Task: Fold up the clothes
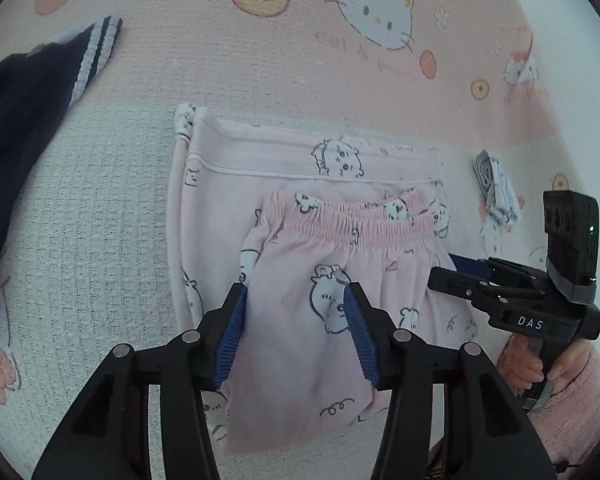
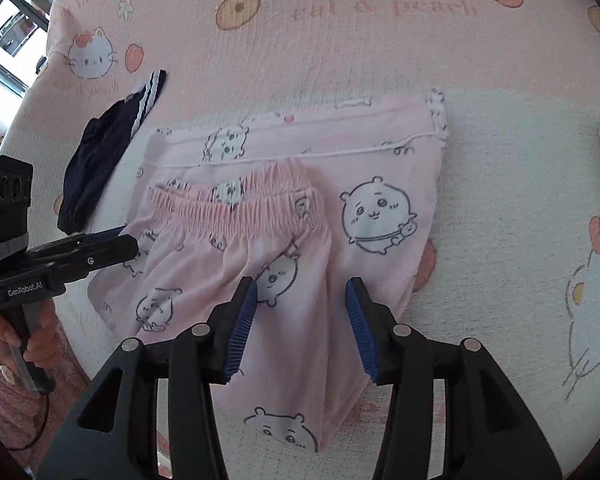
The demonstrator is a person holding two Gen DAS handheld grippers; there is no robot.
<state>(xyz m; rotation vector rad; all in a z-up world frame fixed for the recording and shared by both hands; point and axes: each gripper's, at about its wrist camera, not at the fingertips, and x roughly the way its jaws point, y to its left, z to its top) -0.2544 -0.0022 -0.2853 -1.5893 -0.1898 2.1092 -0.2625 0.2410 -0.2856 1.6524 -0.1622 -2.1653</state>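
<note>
left gripper [image 1: 294, 312]: jaws parted, gripping nothing | right gripper [image 2: 302, 308]: same | both over pink trousers [image 1: 340, 280]

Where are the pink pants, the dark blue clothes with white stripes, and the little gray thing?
pink pants [image 1: 340, 224], left wrist view, on the gathered waistband.
dark blue clothes [image 2: 96, 160], right wrist view, on the plain dark cloth below the stripes.
little gray thing [image 1: 496, 188], left wrist view, on its folded middle.
</note>
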